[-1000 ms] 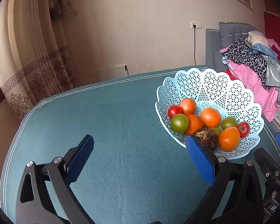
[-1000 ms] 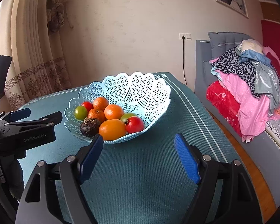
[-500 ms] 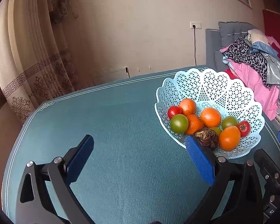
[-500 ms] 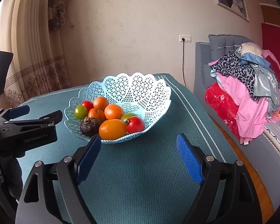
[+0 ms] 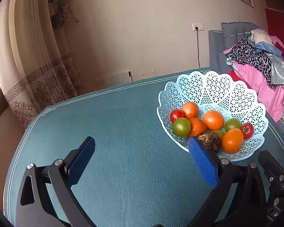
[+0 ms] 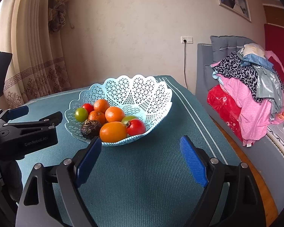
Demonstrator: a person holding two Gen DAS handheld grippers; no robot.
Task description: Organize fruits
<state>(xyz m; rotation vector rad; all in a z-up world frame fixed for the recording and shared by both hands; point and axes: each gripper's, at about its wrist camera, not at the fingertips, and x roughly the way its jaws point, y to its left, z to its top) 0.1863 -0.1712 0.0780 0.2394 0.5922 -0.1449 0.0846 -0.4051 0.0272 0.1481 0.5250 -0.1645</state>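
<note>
Basket (image 6: 142,90) tilts up at its far wall, fruits (image 6: 111,121) near.

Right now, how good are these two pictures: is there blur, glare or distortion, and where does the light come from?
Left wrist view: sharp; fisheye bends the table edge; corners are dark; daylight glares at the left edge beside the curtain. Right wrist view: sharp too; the basket and fruit are evenly lit, with soft shadows; the top left is overexposed.

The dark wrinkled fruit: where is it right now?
In the right wrist view, the dark wrinkled fruit lies at the basket's near-left rim, beside the large orange fruit.
</note>
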